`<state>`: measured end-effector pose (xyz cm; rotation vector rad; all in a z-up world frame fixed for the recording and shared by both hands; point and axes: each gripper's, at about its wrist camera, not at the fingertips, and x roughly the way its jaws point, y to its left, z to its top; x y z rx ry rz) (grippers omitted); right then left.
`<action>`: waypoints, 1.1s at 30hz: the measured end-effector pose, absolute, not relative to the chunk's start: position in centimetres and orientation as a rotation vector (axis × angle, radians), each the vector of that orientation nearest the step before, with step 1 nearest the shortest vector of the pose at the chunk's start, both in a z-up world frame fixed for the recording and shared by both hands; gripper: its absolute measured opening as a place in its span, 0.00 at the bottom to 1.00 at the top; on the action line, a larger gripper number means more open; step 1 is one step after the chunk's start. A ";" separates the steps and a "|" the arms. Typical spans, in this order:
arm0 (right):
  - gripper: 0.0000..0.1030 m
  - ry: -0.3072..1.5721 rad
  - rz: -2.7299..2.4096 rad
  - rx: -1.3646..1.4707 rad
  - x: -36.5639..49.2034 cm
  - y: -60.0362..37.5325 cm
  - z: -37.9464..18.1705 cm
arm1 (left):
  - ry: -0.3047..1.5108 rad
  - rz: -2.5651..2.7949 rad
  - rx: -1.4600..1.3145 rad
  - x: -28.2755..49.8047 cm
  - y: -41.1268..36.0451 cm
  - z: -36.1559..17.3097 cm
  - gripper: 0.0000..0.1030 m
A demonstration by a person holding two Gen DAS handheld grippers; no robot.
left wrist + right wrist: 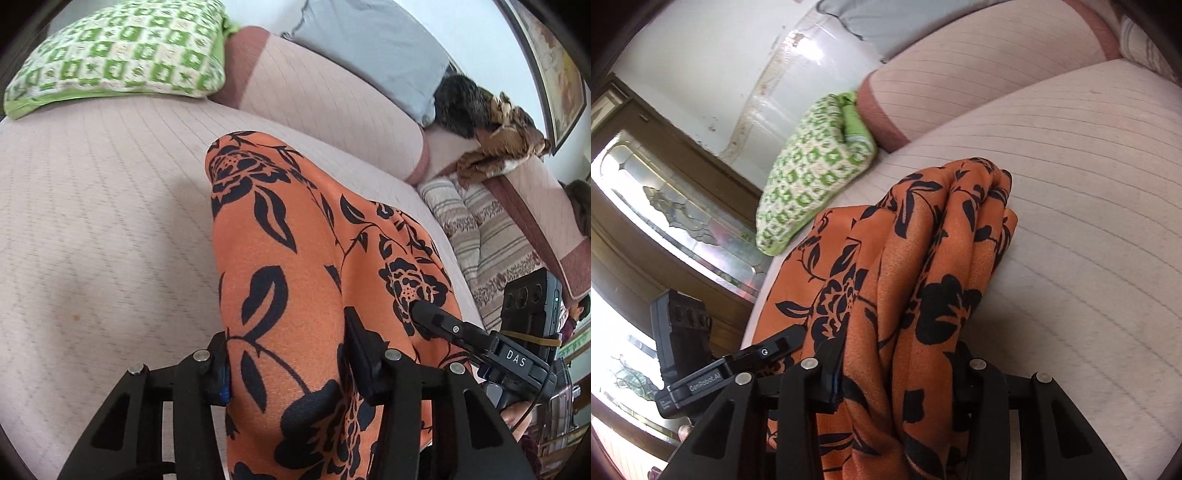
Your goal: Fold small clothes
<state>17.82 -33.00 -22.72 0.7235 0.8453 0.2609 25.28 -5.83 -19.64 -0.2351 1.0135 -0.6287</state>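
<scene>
Left gripper (291, 369): clamping the orange floral cloth (295, 280). Right gripper (897, 373): gripping the same cloth's bunched folds. Cloth: draping forward onto the pink sofa (110, 221). Beyond: green pillow (122, 55) lying on the seat, grey cushion (373, 48) leaning at the back.

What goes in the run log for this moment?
stage: lifting | left gripper: shut on orange floral garment | right gripper: shut on same garment, bunched | surface: pink sofa seat | fold: not yet laid

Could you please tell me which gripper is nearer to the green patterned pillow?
Left, judging by both views. Left gripper grips the cloth on the pillow's side; right gripper beyond.
</scene>
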 end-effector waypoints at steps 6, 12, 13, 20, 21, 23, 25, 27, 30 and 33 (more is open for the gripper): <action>0.40 0.864 0.294 0.693 19.0 -29.6 -22.4 | 1.020 -0.583 -0.253 25.3 -2.7 -19.9 0.49; 0.40 0.944 0.286 0.663 19.6 -27.9 -23.6 | 1.069 -0.533 -0.228 25.5 -2.1 -21.6 0.49; 0.40 0.958 0.279 0.660 19.6 -27.8 -23.8 | 1.077 -0.525 -0.225 25.4 -2.0 -21.9 0.49; 0.41 1.052 0.236 0.630 20.5 -27.4 -25.2 | 1.115 -0.488 -0.198 25.2 -2.0 -23.2 0.56; 0.42 1.064 0.232 0.634 20.7 -27.5 -25.5 | 1.117 -0.479 -0.200 25.1 -2.0 -23.3 0.58; 0.47 1.066 0.230 0.644 20.8 -27.5 -25.6 | 1.122 -0.459 -0.203 25.0 -1.8 -23.5 0.64; 0.54 1.074 0.209 0.643 20.9 -27.5 -25.5 | 1.119 -0.434 -0.201 24.6 -1.4 -23.5 0.69; 0.56 1.071 0.188 0.637 20.7 -27.5 -25.1 | 1.114 -0.395 -0.206 24.0 -0.9 -23.3 0.73; 0.56 1.024 0.155 0.610 19.9 -27.8 -23.8 | 1.070 -0.329 -0.168 22.3 -0.1 -22.3 0.74; 0.57 0.940 0.082 0.564 18.0 -28.6 -21.8 | 0.992 -0.224 -0.054 19.7 0.1 -20.1 0.76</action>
